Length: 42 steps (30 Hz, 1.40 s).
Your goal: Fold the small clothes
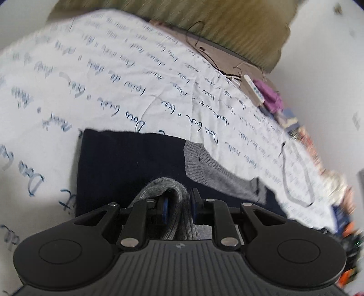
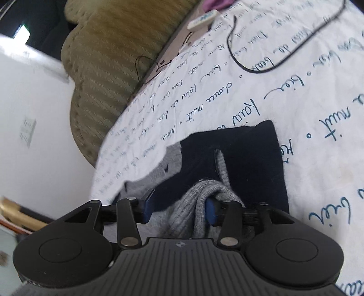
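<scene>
the garment (image 1: 127, 164) is a small navy knit with grey ribbed trim, lying on a white sheet (image 1: 113, 79) printed with blue handwriting. in the left view its navy body spreads flat just ahead of the tongs, and a grey cuff (image 1: 204, 164) lies over its right side; where the sleeve ends is cut off by the sheet's edge.

the left gripper (image 1: 178, 210) is nearly closed, its blue pads pinching a bunched fold of grey rib (image 1: 168, 191). the cloth below the pinch is hidden behind the gripper body.

the right gripper (image 2: 178, 208) stands wider apart. grey rib (image 2: 198, 200) is bunched against its right pad, while the left pad looks clear of cloth, so whether it truly grips is hard to tell. a thin grey strip (image 2: 221, 166) runs up over the navy (image 2: 250, 154).

both views are blurred toward the edges. a green cushion (image 2: 102, 63) lies past the sheet, a black cable (image 2: 273, 57) loops on it, and a white box (image 2: 202, 19) and something purple (image 1: 269, 95) sit at the far edge, too smeared to name.
</scene>
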{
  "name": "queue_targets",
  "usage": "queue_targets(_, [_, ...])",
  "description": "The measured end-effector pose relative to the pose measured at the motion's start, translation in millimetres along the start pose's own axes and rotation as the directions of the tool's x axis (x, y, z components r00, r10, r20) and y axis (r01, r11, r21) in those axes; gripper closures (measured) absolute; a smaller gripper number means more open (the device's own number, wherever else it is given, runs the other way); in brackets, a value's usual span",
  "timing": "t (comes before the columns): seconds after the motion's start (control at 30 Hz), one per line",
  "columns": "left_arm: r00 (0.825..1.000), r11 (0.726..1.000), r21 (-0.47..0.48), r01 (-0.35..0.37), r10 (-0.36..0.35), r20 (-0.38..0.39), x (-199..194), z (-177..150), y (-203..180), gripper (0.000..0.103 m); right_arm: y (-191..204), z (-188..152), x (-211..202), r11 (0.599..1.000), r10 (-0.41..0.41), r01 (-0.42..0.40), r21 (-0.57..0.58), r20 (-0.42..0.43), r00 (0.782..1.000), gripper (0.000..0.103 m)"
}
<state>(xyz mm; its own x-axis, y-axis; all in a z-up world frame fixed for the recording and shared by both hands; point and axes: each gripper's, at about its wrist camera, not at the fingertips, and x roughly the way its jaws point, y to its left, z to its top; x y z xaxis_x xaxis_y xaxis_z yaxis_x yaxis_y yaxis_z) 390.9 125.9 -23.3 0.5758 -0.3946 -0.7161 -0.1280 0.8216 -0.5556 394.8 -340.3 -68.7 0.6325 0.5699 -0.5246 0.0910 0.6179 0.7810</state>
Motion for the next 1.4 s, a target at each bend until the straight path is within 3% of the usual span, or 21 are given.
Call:
queue_targets(0.13, [0.997,0.995,-0.077,0.062,-0.065,-0.034,1.0,0.6,12.8,0.085,-7.0,4.1,6.7,1.000,0.017,-0.017,0.021,0.007,1.000,0.052])
queue_targets(0.23, [0.998,0.999,0.005,0.043,-0.043,-0.045,-6.7,-6.0,6.4,0.084,-3.4,2.6,5.5,1.000,0.006,-0.006,-0.011,-0.009,1.000,0.052])
queue_targets(0.3, [0.998,0.998,0.049,0.038,-0.035,-0.056,-12.0,-14.3,3.5,0.076,-1.0,-0.2,2.4,1.000,0.001,-0.002,-0.027,-0.020,1.000,0.050])
queue_targets(0.43, [0.994,0.991,0.095,0.092,-0.086,-0.064,-20.9,-30.8,4.9,0.060,-4.0,-6.6,-7.9,1.000,0.018,-0.018,-0.022,-0.028,0.999,0.047])
queue_targets(0.7, [0.995,0.967,0.236,0.098,-0.101,0.003,-32.0,-50.0,1.8,0.062,-18.8,-23.5,-19.6,0.990,0.117,-0.112,0.084,-0.060,0.991,0.037])
queue_targets(0.77, [0.993,0.966,0.236,0.109,-0.118,0.021,-32.0,-47.1,-0.1,0.074,-16.2,-28.0,-14.9,0.986,0.146,-0.137,0.095,-0.094,0.985,0.039])
queue_targets(0.83, [0.984,0.967,0.201,0.159,-0.171,0.045,-29.3,-35.1,-3.3,0.074,-9.8,-24.1,-9.3,0.978,0.196,-0.187,0.089,-0.109,0.974,0.039])
queue_targets(0.9, [0.971,0.980,0.105,0.168,-0.183,0.156,-28.1,-13.8,-0.8,0.074,-0.6,-8.3,-8.2,0.972,0.231,-0.229,0.050,-0.039,0.972,0.034])
queue_targets(0.93, [0.962,0.987,0.029,0.155,-0.158,0.222,-28.8,-3.6,5.3,0.074,4.0,2.0,-9.5,0.979,0.206,-0.206,0.007,0.024,0.978,0.033])
queue_targets(1.0, [0.945,0.981,-0.145,0.128,-0.076,0.317,-31.9,10.6,22.5,0.074,6.9,18.0,-17.3,0.999,0.042,-0.038,-0.023,0.212,0.976,0.030])
queue_targets(1.07, [0.951,0.978,-0.181,0.107,-0.047,0.307,-35.7,14.9,31.0,0.074,5.2,24.2,-26.9,0.994,-0.106,0.106,0.015,0.292,0.951,0.031])
queue_targets(1.1, [0.957,0.987,-0.130,0.093,-0.053,0.285,-37.4,13.7,29.7,0.073,5.7,22.6,-32.8,0.995,-0.095,0.104,-0.013,0.299,0.949,0.031])
queue_targets(1.17, [0.969,1.000,-0.009,0.019,-0.016,0.246,-41.1,5.2,21.5,0.060,10.8,11.9,-44.3,0.989,-0.030,0.073,-0.129,0.304,0.952,0.026])
queue_targets(1.27, [0.975,0.986,0.165,-0.036,-0.002,0.223,-49.6,-16.8,10.1,0.048,20.4,-2.0,-46.0,0.961,-0.010,0.069,-0.266,0.217,0.976,0.025])
queue_targets(1.33, [0.977,0.956,0.288,-0.062,-0.002,0.215,-56.2,-28.2,0.8,0.047,21.7,-7.9,-36.9,0.957,0.013,0.018,-0.289,0.106,0.994,0.025])
queue_targets(1.4, [0.977,0.892,0.441,-0.101,0.006,0.212,-63.8,-40.1,-13.2,0.047,21.3,-12.7,-26.5,0.959,0.044,-0.041,-0.279,0.008,0.999,0.025])
